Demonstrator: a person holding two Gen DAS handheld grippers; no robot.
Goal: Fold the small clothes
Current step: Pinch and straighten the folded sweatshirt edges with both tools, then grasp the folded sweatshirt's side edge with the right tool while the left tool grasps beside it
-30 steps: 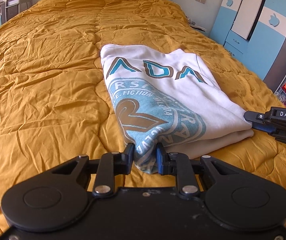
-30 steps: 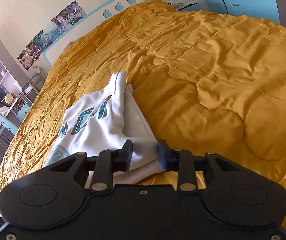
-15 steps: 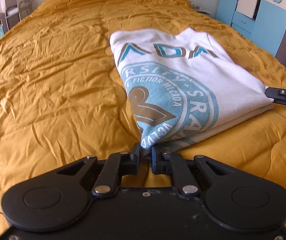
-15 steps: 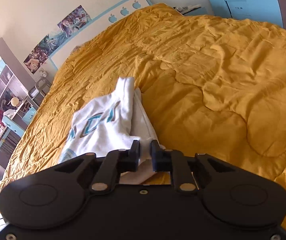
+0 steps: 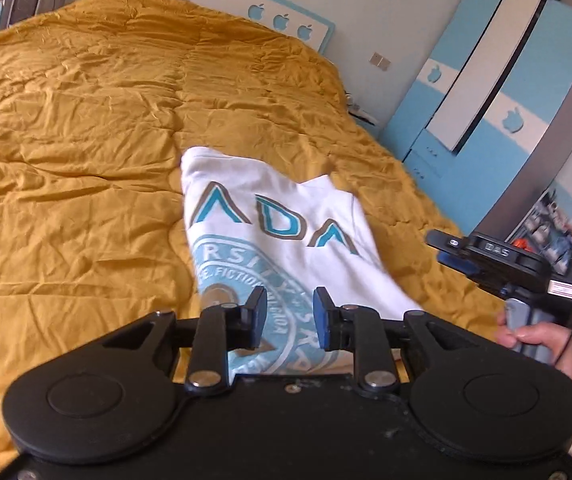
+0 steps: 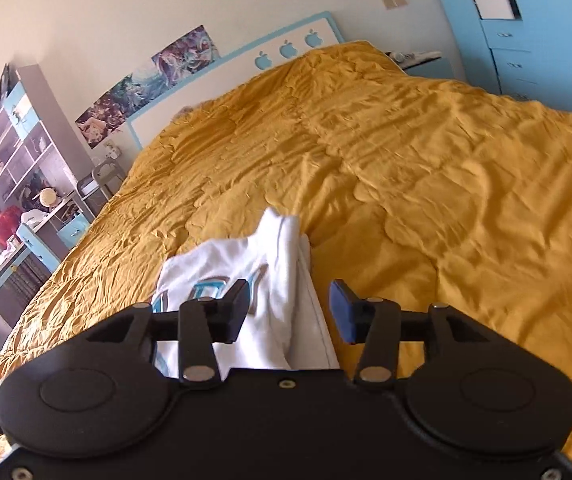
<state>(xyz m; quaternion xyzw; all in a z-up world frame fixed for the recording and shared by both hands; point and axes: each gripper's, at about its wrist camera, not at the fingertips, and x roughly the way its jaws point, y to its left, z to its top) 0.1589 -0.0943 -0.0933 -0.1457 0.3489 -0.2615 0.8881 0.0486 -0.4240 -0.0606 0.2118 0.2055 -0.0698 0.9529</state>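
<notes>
White tee (image 5: 286, 236) on bed beyond left (image 5: 289, 316) & right (image 6: 289, 312) fingers, both opening, holding nothing.

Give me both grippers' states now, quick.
Left gripper: jaws opening, apart over the shirt, gripping nothing.
Right gripper: jaws opening, shirt edge between them, not pinched.

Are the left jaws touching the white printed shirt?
Apart. The left wrist view shows the left gripper jaws opening, blue pads spread, with the white printed shirt lying on the bedspread behind the gap.
</notes>
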